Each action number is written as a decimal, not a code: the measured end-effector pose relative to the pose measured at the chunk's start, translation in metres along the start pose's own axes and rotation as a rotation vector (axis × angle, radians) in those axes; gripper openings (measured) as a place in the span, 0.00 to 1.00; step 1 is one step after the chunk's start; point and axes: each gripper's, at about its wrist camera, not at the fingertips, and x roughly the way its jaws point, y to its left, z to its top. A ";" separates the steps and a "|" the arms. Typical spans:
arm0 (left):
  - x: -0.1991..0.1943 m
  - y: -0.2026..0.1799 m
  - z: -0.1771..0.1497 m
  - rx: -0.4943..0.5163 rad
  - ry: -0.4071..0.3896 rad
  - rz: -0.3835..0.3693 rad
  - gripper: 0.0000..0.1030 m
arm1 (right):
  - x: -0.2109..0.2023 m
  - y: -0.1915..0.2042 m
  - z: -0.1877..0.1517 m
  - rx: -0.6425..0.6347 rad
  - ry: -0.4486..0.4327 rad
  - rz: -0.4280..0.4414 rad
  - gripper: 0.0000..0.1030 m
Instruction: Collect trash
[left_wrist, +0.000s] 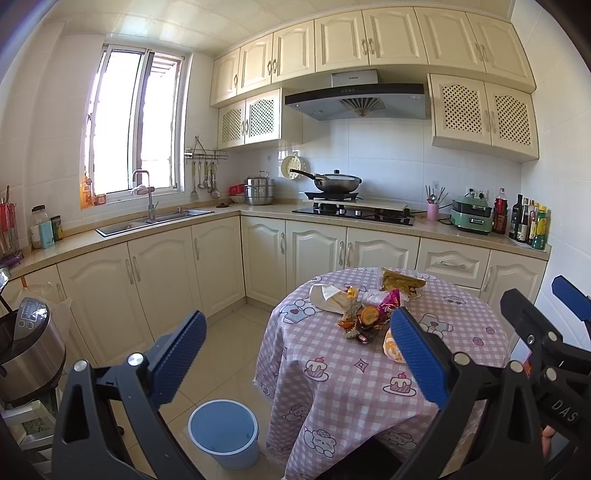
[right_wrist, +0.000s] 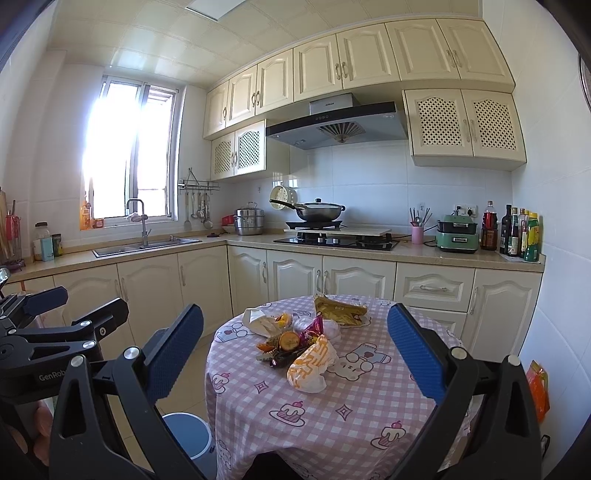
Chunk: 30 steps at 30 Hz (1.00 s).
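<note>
A pile of trash (right_wrist: 295, 339) lies on the round table with a pink checked cloth (right_wrist: 354, 406): an orange-and-white bag (right_wrist: 312, 363), a gold wrapper (right_wrist: 340, 309), a white tissue (right_wrist: 256, 319), a purple wrapper and orange peel. The pile also shows in the left wrist view (left_wrist: 365, 314). A blue bin (left_wrist: 223, 432) stands on the floor left of the table; its rim shows in the right wrist view (right_wrist: 188, 432). My left gripper (left_wrist: 295, 354) is open and empty, short of the table. My right gripper (right_wrist: 295, 365) is open and empty, above the table's near side.
Cream kitchen cabinets run along the back with a sink (left_wrist: 155, 219), a stove with a wok (left_wrist: 338, 182) and bottles (left_wrist: 528, 221) on the counter. A rice cooker (left_wrist: 29, 347) stands at the far left. Tiled floor (left_wrist: 229, 354) lies between table and cabinets.
</note>
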 end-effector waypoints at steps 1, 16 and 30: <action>0.001 0.000 0.000 0.000 0.001 0.000 0.95 | 0.000 -0.001 -0.001 0.001 0.001 0.000 0.93; 0.014 0.003 -0.007 0.004 0.034 0.017 0.95 | 0.023 -0.002 -0.007 0.005 0.030 0.015 0.93; 0.122 -0.015 -0.032 0.005 0.276 -0.039 0.95 | 0.115 -0.052 -0.046 0.092 0.241 -0.050 0.93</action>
